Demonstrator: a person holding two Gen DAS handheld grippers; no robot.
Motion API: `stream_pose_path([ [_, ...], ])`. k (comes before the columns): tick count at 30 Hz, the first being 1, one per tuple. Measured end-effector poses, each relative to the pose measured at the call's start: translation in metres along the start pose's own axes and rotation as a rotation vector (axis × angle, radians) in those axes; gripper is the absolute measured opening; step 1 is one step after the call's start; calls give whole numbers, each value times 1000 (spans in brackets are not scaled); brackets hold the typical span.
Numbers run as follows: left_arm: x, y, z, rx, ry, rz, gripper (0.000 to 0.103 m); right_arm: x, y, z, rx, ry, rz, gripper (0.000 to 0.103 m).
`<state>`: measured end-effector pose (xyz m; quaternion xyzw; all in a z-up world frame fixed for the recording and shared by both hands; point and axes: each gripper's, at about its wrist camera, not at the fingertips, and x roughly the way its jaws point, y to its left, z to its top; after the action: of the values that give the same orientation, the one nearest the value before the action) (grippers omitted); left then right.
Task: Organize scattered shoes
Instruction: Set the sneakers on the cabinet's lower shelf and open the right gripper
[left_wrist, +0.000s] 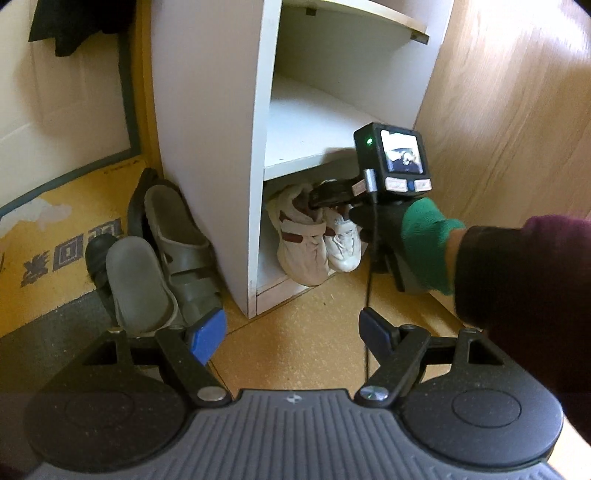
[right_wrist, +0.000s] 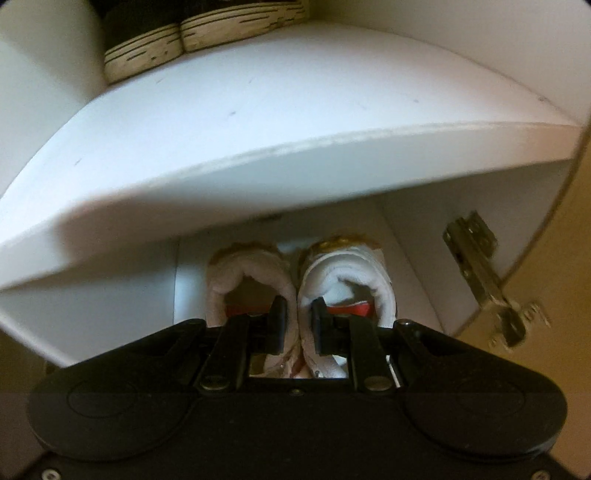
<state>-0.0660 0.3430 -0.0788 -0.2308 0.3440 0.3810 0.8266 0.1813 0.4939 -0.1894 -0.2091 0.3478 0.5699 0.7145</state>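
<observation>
A pair of white sneakers (left_wrist: 306, 240) with dark red straps stands side by side in the bottom compartment of a white shoe cabinet (left_wrist: 207, 147), toes toward the floor outside. My right gripper (left_wrist: 321, 197), held by a green-gloved hand, reaches into their openings. In the right wrist view, my right gripper (right_wrist: 298, 317) has one finger inside each sneaker (right_wrist: 251, 269) and is shut on the two touching inner collars. My left gripper (left_wrist: 291, 332) hangs open over the yellow floor in front of the cabinet, holding nothing.
Grey sandals (left_wrist: 166, 251) and a dark shoe (left_wrist: 98, 254) lean against the cabinet's left side on a lettered mat (left_wrist: 55, 251). A wooden door (left_wrist: 517, 110) stands at right, with its hinge (right_wrist: 480, 266). Black shoes with pale soles (right_wrist: 184, 33) sit on the shelf above.
</observation>
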Motion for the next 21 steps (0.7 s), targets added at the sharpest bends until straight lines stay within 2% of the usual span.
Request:
stream_pose_path([
  [7, -1, 3, 3, -20, 6, -9, 79, 20, 8, 0, 3, -79, -20, 16],
  [8, -1, 4, 4, -25, 7, -8, 79, 22, 9, 0, 1, -89, -22, 14],
  [10, -1, 5, 6, -29, 6, -9, 79, 24, 11, 4, -6, -131, -30, 2],
  [15, -1, 6, 10, -36, 6, -18, 79, 25, 12, 1, -15, -149, -37, 3],
  [18, -4, 4, 13, -33, -1, -28, 79, 26, 12, -2, -19, -150, -41, 8],
  [20, -5, 4, 13, -33, -3, -31, 79, 26, 12, -5, -20, -152, -42, 22],
  [21, -6, 4, 14, -34, -5, -32, 79, 22, 10, -7, -6, -160, -36, 26],
])
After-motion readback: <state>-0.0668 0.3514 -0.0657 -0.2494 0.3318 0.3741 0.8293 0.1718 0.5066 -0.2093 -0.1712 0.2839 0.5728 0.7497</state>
